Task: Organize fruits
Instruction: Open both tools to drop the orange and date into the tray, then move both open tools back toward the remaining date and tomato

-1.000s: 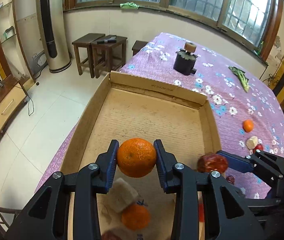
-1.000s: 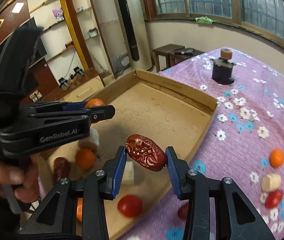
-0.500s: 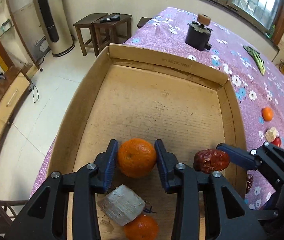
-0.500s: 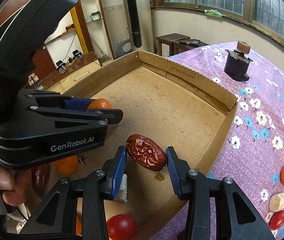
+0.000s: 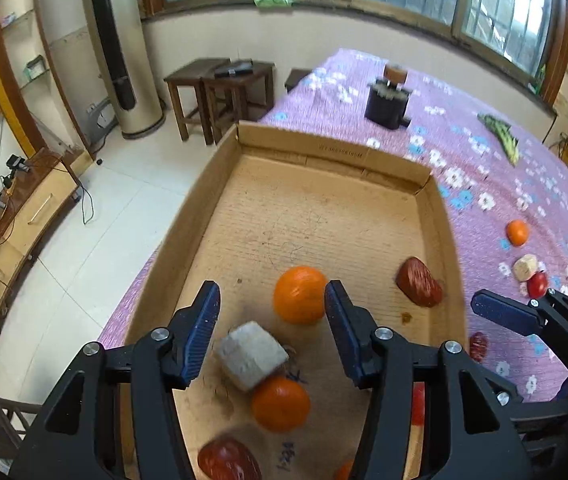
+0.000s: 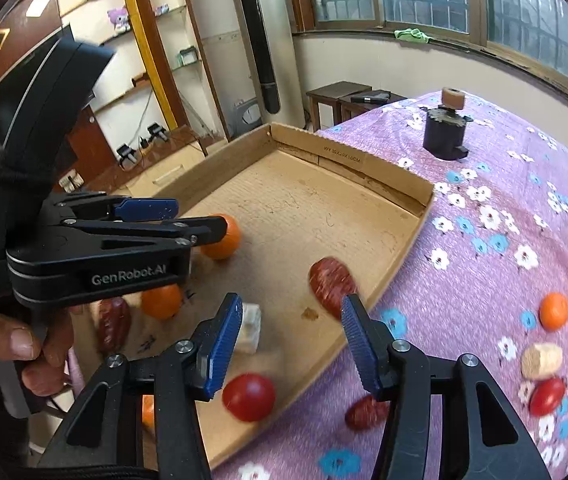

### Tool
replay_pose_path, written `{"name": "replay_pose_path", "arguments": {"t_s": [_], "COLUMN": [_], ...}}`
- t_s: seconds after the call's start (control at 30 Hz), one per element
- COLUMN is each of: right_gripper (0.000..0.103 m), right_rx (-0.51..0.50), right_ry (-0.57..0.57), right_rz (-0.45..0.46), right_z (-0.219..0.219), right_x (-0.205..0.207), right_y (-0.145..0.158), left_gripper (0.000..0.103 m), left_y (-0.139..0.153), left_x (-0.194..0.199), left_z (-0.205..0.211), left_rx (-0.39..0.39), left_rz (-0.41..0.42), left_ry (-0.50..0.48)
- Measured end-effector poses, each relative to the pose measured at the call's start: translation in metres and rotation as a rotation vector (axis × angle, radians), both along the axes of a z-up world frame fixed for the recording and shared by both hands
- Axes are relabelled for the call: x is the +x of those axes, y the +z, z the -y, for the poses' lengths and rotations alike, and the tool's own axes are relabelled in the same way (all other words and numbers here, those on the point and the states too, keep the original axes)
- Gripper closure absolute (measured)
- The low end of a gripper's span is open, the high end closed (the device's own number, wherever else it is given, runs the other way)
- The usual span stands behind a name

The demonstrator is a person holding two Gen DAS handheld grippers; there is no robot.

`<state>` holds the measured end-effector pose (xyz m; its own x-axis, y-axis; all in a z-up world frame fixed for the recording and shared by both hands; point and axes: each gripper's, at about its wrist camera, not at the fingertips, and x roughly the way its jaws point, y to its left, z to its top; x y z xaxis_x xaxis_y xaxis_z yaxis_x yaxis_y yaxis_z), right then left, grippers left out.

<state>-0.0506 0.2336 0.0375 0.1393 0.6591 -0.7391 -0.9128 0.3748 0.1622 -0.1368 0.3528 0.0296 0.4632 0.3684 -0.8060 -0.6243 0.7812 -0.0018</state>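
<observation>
Left gripper [image 5: 269,320] jaws wide apart, empty; orange [image 5: 300,294] lies on cardboard tray [image 5: 219,168] floor between the fingers, near the right one, contact unclear. A second ago it was clamped.
Right gripper [image 6: 290,338] jaws spread, holding nothing; red date [image 6: 331,286] rests in tray by the right wall, no longer gripped. More fruit on purple tablecloth [image 6: 484,280]
</observation>
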Motion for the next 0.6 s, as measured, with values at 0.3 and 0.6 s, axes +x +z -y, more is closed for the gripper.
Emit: {"name": "replay_pose_path", "arguments": {"t_s": [0.3, 0.6], "right_gripper": [0.050, 0.050], "right_rx": [0.043, 0.065], "right_ry": [-0.052, -0.147], "right_rz": [-0.011, -0.039], "right_z": [0.046, 0.104], "right_x": [-0.006, 0.001], "right_y": [0.015, 0.018], "left_gripper": [0.044, 0.044], "left_y": [0.015, 0.017], "left_x": [-0.017, -0.018], "left_z": [0.035, 0.069], "left_rx": [0.024, 0.019], "left_rz": [0.072, 0.087], "left_ry": [-0.001, -0.058]}}
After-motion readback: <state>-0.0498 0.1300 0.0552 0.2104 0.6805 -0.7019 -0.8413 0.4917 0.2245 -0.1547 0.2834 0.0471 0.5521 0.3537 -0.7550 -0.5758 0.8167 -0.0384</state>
